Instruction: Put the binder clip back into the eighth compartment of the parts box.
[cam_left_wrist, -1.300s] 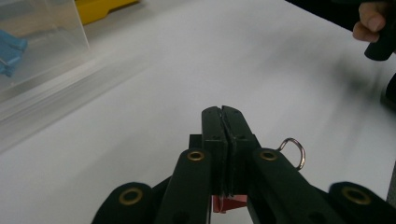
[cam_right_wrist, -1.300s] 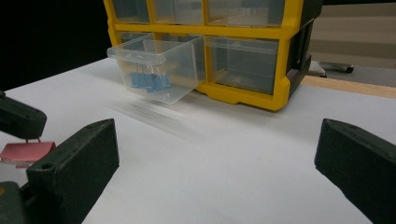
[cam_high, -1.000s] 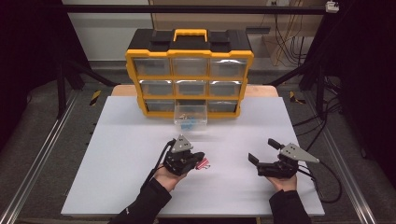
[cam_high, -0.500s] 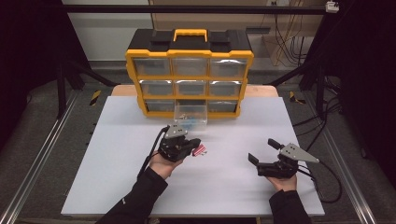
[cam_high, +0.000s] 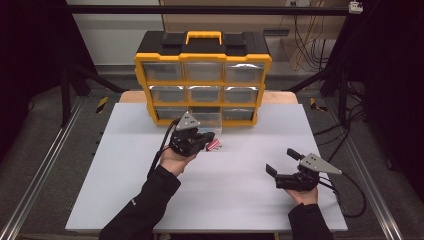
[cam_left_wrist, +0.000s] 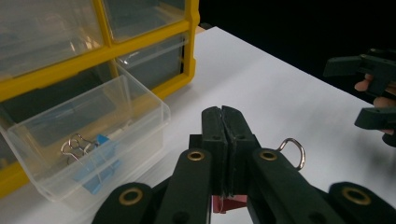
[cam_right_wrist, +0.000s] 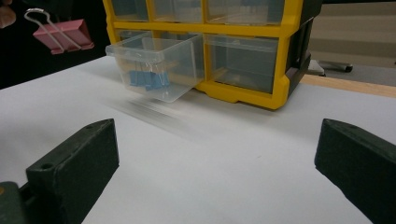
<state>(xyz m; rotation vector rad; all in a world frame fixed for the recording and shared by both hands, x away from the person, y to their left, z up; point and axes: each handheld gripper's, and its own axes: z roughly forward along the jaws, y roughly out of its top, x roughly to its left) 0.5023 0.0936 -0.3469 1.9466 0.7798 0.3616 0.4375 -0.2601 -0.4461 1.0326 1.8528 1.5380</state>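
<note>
High view puts my left gripper (cam_high: 209, 140) just in front of the yellow organizer (cam_high: 202, 75), jaws clenched on a pink binder clip (cam_high: 214, 145) that hangs clear above the white table (cam_high: 125, 190). Left gripper view shows my two pads pressed together, the clip's wire loop (cam_left_wrist: 293, 151) poking out beside them. Just ahead, the clear drawer (cam_left_wrist: 88, 140) stands pulled out, with blue clips (cam_left_wrist: 100, 156) inside. My right gripper (cam_high: 285, 165) rests released, well apart to the right.
</note>
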